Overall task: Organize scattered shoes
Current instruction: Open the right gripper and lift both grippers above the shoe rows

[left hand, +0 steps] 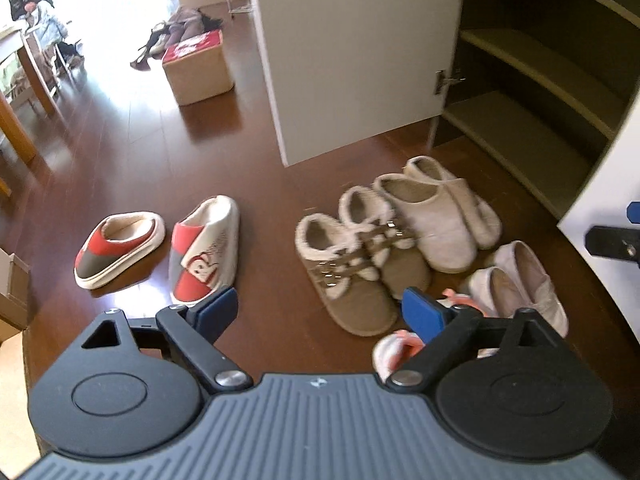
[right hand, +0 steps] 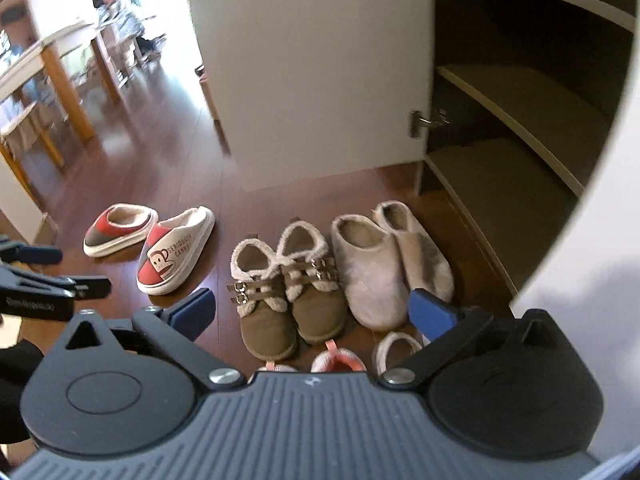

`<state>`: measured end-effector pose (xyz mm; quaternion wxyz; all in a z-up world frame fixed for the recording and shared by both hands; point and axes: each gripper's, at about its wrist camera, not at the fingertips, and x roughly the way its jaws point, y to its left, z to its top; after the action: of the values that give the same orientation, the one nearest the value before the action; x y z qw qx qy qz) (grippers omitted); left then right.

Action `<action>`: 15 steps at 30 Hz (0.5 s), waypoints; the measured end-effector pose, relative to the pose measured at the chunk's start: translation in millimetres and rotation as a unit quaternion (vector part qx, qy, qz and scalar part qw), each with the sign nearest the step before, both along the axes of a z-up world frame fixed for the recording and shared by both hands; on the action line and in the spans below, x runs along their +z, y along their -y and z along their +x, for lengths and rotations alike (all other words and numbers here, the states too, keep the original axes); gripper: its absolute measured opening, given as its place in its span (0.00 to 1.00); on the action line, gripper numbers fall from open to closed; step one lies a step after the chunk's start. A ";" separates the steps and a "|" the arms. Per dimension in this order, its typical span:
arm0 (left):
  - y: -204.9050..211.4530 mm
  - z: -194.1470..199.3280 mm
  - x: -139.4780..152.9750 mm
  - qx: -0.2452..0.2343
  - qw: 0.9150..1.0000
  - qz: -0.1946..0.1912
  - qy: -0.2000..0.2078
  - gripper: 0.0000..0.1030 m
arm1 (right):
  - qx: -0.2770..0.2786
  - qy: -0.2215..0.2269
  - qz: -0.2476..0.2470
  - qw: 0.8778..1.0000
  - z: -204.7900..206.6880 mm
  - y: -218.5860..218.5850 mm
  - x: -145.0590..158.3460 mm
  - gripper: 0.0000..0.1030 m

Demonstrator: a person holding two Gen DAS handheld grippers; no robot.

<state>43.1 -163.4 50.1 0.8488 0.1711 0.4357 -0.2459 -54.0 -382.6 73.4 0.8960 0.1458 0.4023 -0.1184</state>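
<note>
Dark reddish wood floor (left hand: 256,152), glossy, with window glare at the far left. Far left background: a wooden table (right hand: 52,68) with a person seated behind it. A cardboard box (left hand: 198,72) with a red top stands on the floor past the shoes, seen only from the left wrist.

Shoes, left to right, all on the floor in front of an open cupboard:
- red-and-white slippers (left hand: 160,252): two, just beside each other but splayed; the right one bears a cartoon print and leans toward its mate's side.
- brown fleece-lined shoes (right hand: 288,284): pair, side by side and touching, buckled straps across the tops.
- grey slippers (right hand: 390,264): pair, touching, set against the brown pair's right side.
- pale slip-ons (left hand: 520,284): pair, nearest the camera on the right, partly hidden by the finger.
- pink-and-white shoes (right hand: 340,360): only slivers show above the gripper body.

White cupboard door (left hand: 352,52) stands swung open; the shelves (left hand: 540,80) behind it are bare and beige, right of the shoes.

Left gripper (left hand: 324,312): jaws spread wide, nothing between the blue pads, hovering above the floor between the red pair and the brown pair.
Right gripper (right hand: 316,312): jaws spread wide, holding nothing, above the brown pair.
</note>
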 end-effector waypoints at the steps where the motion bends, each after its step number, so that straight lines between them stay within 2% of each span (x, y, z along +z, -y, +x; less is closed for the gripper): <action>1: 1.3 -4.8 -0.3 0.000 1.000 -0.001 -0.001 0.89 | -0.007 0.001 0.002 1.000 -7.6 2.8 2.9 0.99; 4: 6.5 -20.7 -4.3 0.007 1.000 -0.007 -0.005 0.89 | -0.030 0.015 0.010 0.999 -23.5 4.1 5.1 0.99; 10: 12.0 -37.2 -17.7 0.004 1.000 0.001 -0.012 0.89 | -0.062 0.006 0.020 0.998 -37.2 1.5 -3.8 0.99; 13: 12.0 -38.7 -25.2 -0.002 1.000 0.003 -0.019 0.89 | -0.084 -0.018 0.020 0.996 -37.4 -2.1 -14.9 0.99; 15: 12.1 -38.5 -30.1 -0.004 1.000 0.007 -0.024 0.89 | -0.090 -0.049 0.016 0.995 -31.3 -6.3 -24.9 0.99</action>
<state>4.6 -175.5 20.0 0.8358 0.1727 0.4568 -0.2507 -85.3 -376.3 48.5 0.8585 0.1901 0.4324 -0.1994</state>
